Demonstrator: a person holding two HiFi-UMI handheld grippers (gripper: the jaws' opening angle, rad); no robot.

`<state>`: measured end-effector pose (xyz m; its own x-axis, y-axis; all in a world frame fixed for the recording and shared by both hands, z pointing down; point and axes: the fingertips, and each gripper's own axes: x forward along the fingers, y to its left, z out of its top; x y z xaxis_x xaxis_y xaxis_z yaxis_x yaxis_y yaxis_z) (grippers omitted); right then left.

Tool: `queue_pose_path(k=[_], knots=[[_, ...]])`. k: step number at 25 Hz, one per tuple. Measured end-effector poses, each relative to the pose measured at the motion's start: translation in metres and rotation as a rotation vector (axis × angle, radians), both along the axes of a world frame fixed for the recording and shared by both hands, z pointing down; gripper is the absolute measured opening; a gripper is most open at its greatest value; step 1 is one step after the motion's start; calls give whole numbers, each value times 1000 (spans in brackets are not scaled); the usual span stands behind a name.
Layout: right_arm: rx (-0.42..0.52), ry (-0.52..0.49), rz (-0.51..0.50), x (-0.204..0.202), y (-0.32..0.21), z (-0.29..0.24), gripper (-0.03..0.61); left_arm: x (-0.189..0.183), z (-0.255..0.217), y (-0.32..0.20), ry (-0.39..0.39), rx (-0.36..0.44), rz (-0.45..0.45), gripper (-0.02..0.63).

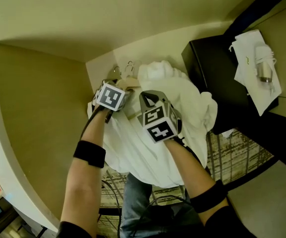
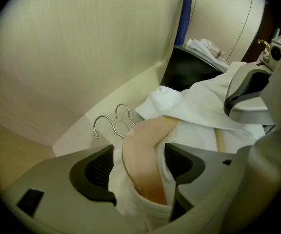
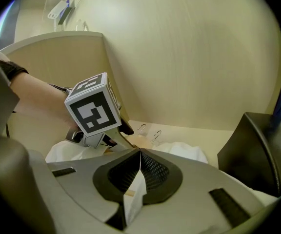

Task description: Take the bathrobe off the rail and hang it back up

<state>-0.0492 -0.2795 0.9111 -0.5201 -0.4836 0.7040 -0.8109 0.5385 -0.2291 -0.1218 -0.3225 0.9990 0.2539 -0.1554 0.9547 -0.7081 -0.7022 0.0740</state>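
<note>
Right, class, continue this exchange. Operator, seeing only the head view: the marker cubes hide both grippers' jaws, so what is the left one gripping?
Observer: In the left gripper view, the left gripper is closed on the wooden hanger, with bathrobe cloth bunched round it.
Operator: And the right?
Observer: The right gripper is shut on a thin fold of the white bathrobe.
Operator: Are the hooks on anything?
Observer: Both metal hooks stand free in the left gripper view; no rail passes through them.

A white bag (image 1: 254,68) lies on a black cabinet (image 1: 215,81) beside patterned carpet (image 1: 240,152).
</note>
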Motion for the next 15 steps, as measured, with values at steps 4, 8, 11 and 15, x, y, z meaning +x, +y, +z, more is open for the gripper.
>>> queue_pose_path(k=[4, 8, 11, 15], knots=[[-6, -5, 1, -3, -2, 5, 25, 0, 8, -1, 20, -54, 15, 334], [-7, -15, -1, -4, -2, 7, 25, 1, 17, 3, 80, -120, -2, 311], [-11, -22, 5, -2, -1, 9, 25, 3, 18, 4, 113, -121, -25, 245], [-16, -21, 9, 0, 3, 11, 25, 2, 15, 4, 107, -76, -29, 230]])
